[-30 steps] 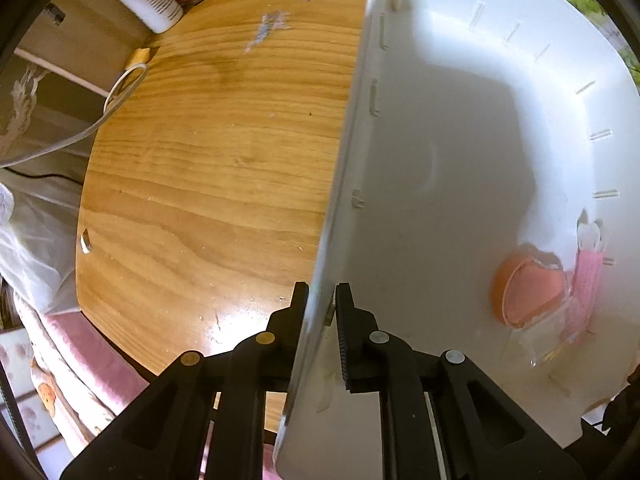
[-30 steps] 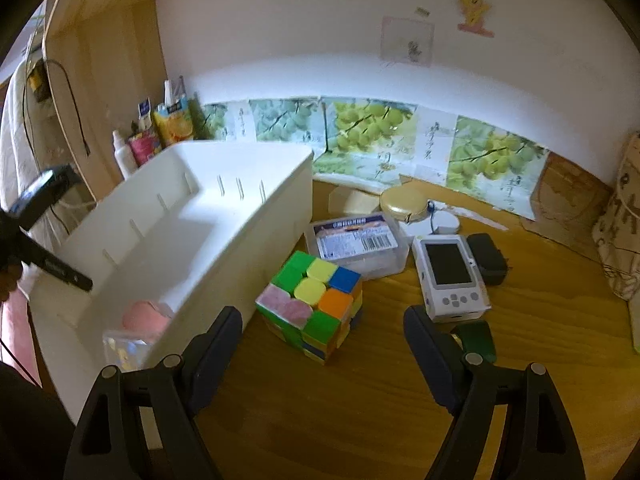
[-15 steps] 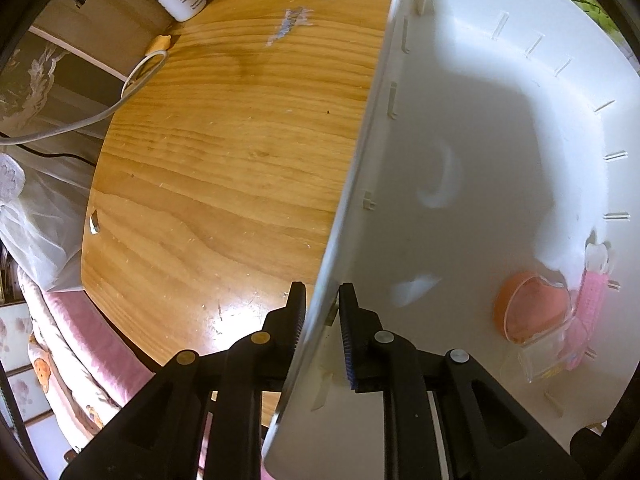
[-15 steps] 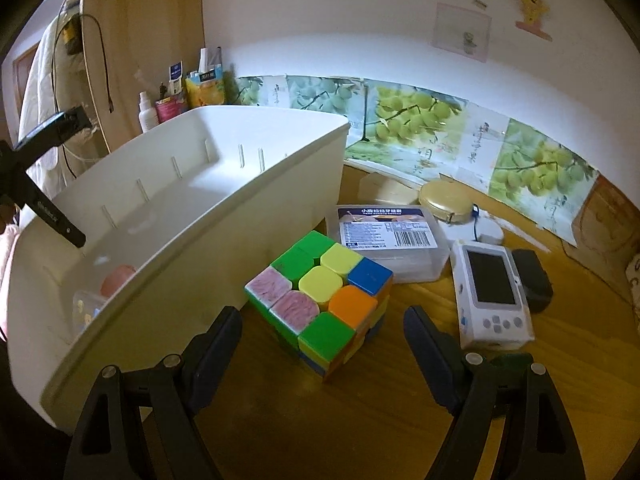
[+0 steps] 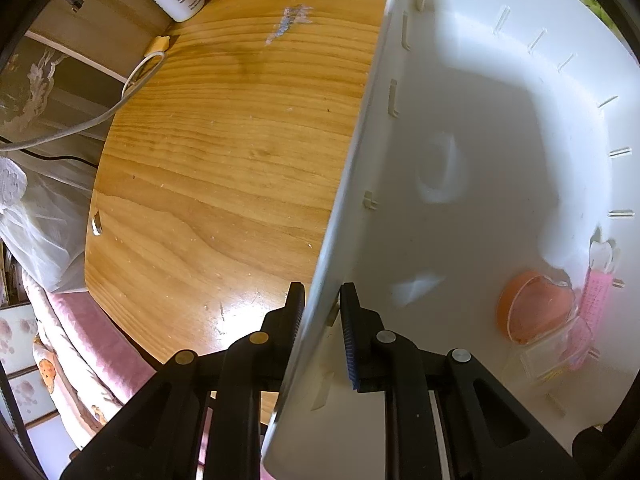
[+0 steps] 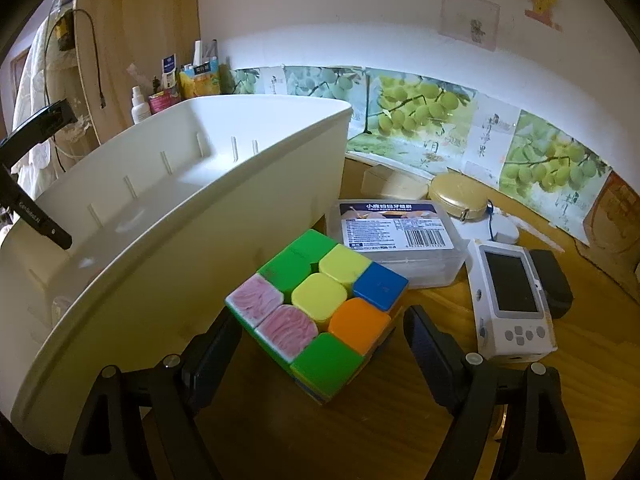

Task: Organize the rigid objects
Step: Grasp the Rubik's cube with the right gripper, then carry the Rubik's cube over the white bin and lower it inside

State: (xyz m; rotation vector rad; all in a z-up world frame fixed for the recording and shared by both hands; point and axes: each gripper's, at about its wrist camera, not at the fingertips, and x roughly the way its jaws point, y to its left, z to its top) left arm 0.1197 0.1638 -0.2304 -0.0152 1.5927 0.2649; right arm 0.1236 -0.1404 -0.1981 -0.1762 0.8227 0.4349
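Observation:
My left gripper [image 5: 320, 308] is shut on the near wall of a white plastic bin [image 5: 460, 140], one finger outside, one inside. The bin holds an orange round case [image 5: 528, 312] and a pink packaged item [image 5: 592, 304] at its right wall. In the right wrist view the bin [image 6: 180, 240] stands at the left. My right gripper [image 6: 320, 344] is open, its fingers on either side of a multicoloured puzzle cube [image 6: 320, 308] on the wooden table, not touching it.
Behind the cube lie a clear labelled plastic box [image 6: 396, 236], a white handheld game console [image 6: 512, 300], a black item [image 6: 552, 284] and a gold round tin [image 6: 460, 196]. Bottles [image 6: 140, 108] stand at the back left. A cable [image 5: 120, 100] crosses the table's left edge.
My right gripper has moved forward and down toward the cube, which now sits between its open fingers. The left gripper keeps its hold on the bin wall; the bin has shifted slightly.

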